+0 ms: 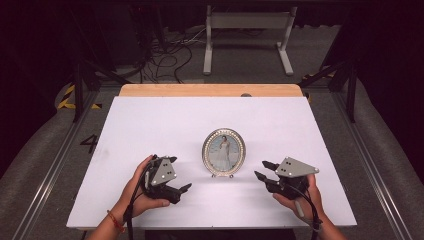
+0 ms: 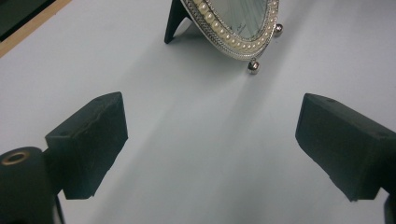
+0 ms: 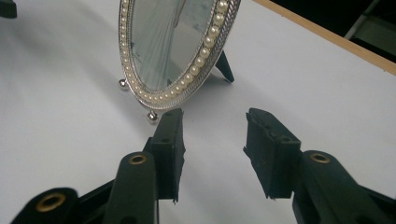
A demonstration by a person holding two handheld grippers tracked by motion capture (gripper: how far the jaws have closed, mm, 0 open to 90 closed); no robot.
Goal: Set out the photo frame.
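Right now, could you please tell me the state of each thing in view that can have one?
Picture frame: upright on the table, leaning on its back stand, touched by neither gripper.
Left gripper: open, nothing between its jaws, apart from the frame.
Right gripper: open, nothing between its jaws, apart from the frame.
Table: white top, bare around the frame.
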